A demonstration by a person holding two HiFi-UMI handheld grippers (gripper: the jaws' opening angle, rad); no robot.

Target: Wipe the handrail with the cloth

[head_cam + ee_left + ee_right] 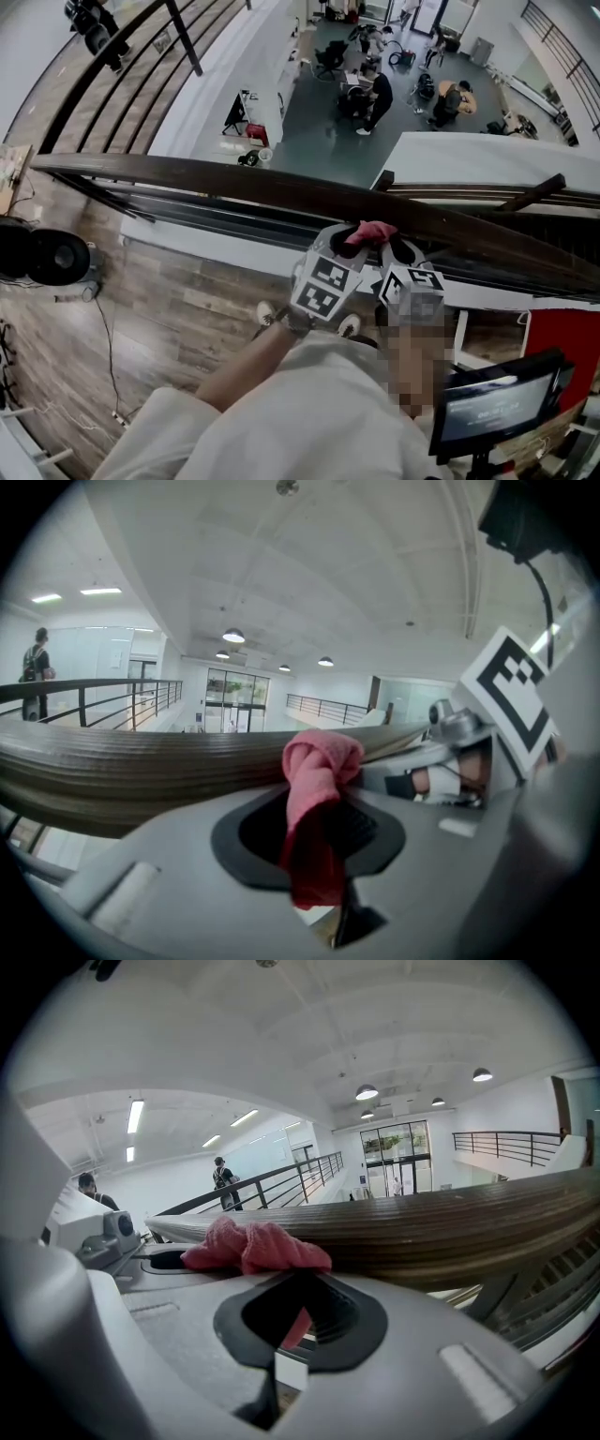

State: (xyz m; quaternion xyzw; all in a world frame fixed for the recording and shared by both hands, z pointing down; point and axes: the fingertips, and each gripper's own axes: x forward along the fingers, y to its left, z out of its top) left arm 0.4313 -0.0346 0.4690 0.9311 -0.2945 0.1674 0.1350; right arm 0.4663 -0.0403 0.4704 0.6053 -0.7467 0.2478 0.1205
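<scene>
Where the cloth sits: the pink cloth [370, 232] is bunched on top of the dark wooden handrail [234, 183], right where the two grippers meet.
Left gripper: the left gripper [349, 246] is up against the near side of the handrail. In its own view its jaws are closed on the cloth [319, 761], which rises from between them and folds over onto the wood [141, 771].
Right gripper: the right gripper [394, 248] sits just beside the left one. Its jaws are pinched on a reddish strip of the cloth [253, 1246], and the rest lies in a wad up and to the left, against the handrail's edge [450, 1227].
Handrail: it runs across the head view from left to right, sloping slightly down.
Beyond the handrail: a lower floor [309, 122] with several people [380, 98].
Near side: a pale sleeve [281, 412] and a monitor [497, 403] at lower right.
</scene>
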